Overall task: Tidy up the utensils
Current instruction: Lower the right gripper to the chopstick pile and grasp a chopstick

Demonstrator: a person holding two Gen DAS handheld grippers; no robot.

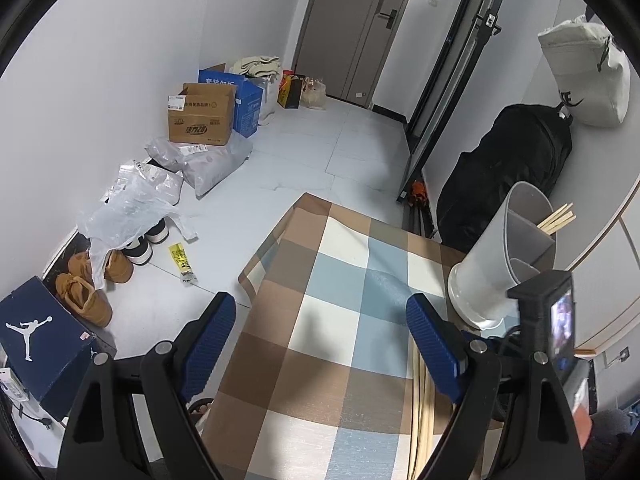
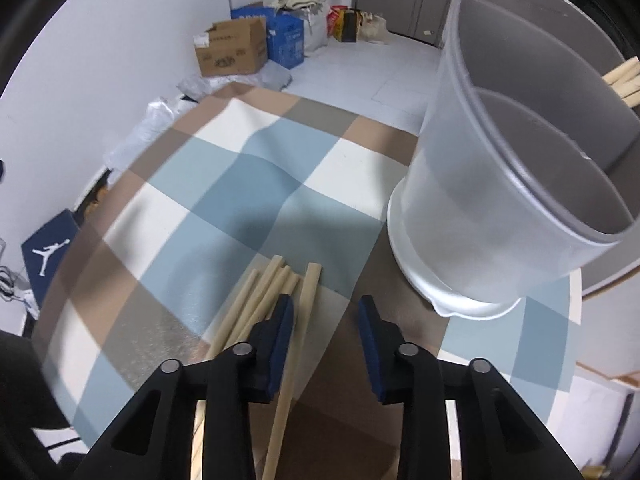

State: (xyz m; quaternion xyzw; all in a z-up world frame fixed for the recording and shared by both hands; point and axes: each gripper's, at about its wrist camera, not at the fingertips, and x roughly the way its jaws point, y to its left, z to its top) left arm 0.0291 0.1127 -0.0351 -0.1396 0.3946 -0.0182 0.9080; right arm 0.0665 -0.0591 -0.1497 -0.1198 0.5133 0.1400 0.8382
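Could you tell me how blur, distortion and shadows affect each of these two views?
Left wrist view: sharp overall, fisheye bending the door and walls, dark corners around the image circle. Right wrist view: the holder looms large and warped, the tablecloth carries a broad soft shadow, and the chopsticks stay fairly crisp.

Chopsticks (image 2: 256, 312) beneath right gripper (image 2: 326, 316): lower lengths hidden behind left-hand finger, cut by bottom edge. Holder (image 2: 480, 200) beyond jaws: far rim cropped at right edge; inner contents mostly hidden.
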